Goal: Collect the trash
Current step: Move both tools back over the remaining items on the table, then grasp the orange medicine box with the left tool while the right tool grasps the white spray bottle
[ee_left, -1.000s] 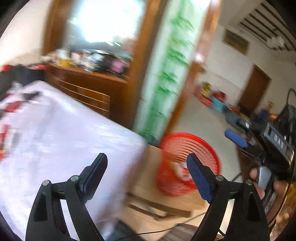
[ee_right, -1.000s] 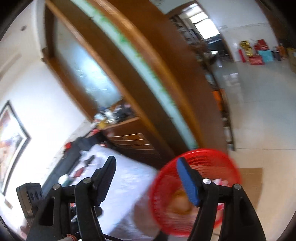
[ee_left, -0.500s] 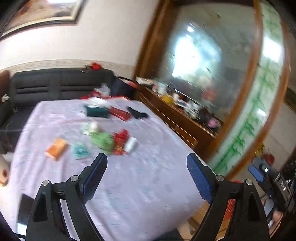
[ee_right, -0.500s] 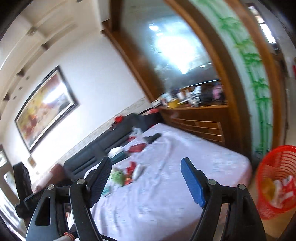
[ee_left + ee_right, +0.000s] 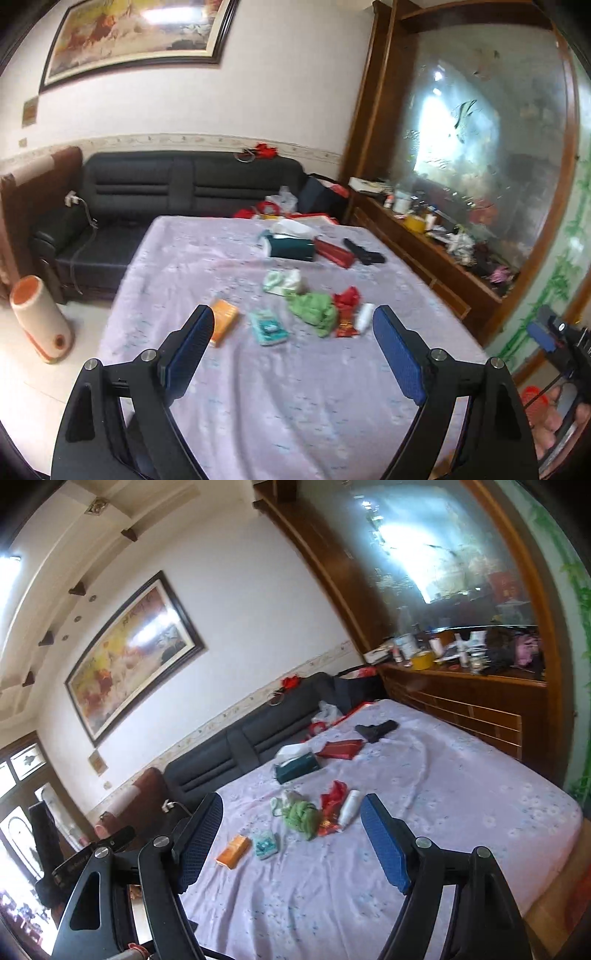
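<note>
Two grippers hang over the near end of a table draped in a lilac flowered cloth (image 5: pixel 295 406), both aimed at the litter in its middle. The left gripper (image 5: pixel 293 343) has its blue-padded fingers spread wide with only cloth showing between them. The right gripper (image 5: pixel 291 830) has just been opening; its fingers stand apart too, with nothing between them.

The trash lies in a loose cluster ahead of both: an orange packet (image 5: pixel 223 320) nearest the left side, a teal wrapper (image 5: pixel 267 328) just beside it, then a crumpled green wad (image 5: pixel 314 308) touching a red wrapper (image 5: pixel 346 308), with a small white bottle (image 5: pixel 364 316) lying flat against the wrapper's right edge. A pale green-and-white crumple (image 5: pixel 282 281) sits just behind the green wad. Farther back are a dark green tissue box (image 5: pixel 291 249), a red box (image 5: pixel 334 254) and a black object (image 5: pixel 364 253). A black sofa (image 5: pixel 147 192) lines the far wall under a framed painting (image 5: pixel 136 33).
</note>
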Available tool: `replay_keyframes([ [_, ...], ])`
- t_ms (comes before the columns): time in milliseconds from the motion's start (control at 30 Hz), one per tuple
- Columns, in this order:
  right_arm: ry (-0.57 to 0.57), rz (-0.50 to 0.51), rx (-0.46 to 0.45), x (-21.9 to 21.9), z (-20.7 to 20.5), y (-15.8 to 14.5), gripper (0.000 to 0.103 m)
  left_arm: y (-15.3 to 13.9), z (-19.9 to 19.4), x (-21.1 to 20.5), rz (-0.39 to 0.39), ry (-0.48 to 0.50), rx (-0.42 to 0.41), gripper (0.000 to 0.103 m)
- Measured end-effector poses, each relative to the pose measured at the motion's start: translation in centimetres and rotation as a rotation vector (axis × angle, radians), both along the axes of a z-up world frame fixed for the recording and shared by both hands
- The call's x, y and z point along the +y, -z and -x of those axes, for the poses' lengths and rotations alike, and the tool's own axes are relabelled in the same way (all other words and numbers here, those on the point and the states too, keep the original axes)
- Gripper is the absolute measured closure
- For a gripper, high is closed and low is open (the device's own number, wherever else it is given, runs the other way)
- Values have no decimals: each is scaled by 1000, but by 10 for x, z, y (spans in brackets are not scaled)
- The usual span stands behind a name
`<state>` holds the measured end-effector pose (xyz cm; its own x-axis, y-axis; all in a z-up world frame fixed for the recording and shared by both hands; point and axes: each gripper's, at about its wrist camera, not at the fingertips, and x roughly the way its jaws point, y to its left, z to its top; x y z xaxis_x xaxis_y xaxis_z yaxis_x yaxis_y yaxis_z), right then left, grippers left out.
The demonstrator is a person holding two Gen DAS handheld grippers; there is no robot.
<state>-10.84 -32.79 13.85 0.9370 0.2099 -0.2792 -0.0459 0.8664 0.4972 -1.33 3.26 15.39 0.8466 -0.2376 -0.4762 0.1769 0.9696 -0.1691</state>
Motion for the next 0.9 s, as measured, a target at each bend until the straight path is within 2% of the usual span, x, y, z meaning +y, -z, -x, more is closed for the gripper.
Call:
replay_keyframes([
  [200, -30, 1, 42, 14, -41, 16, 22, 23, -27, 5, -97, -6, 25, 16],
  [333, -59, -20, 94, 20, -77, 36, 22, 53, -63, 3, -140, 40, 101, 16],
  [600, -77, -51, 171, 24, -147, 71, 24, 105, -134, 15, -167, 39, 267, 16],
  [733, -60, -77, 217, 20, -185, 89, 30, 124, -162, 15, -201, 47, 305, 16],
  [900, -37, -94, 292, 18, -232, 114, 37, 148, -196, 19, -191, 70, 358, 16],
])
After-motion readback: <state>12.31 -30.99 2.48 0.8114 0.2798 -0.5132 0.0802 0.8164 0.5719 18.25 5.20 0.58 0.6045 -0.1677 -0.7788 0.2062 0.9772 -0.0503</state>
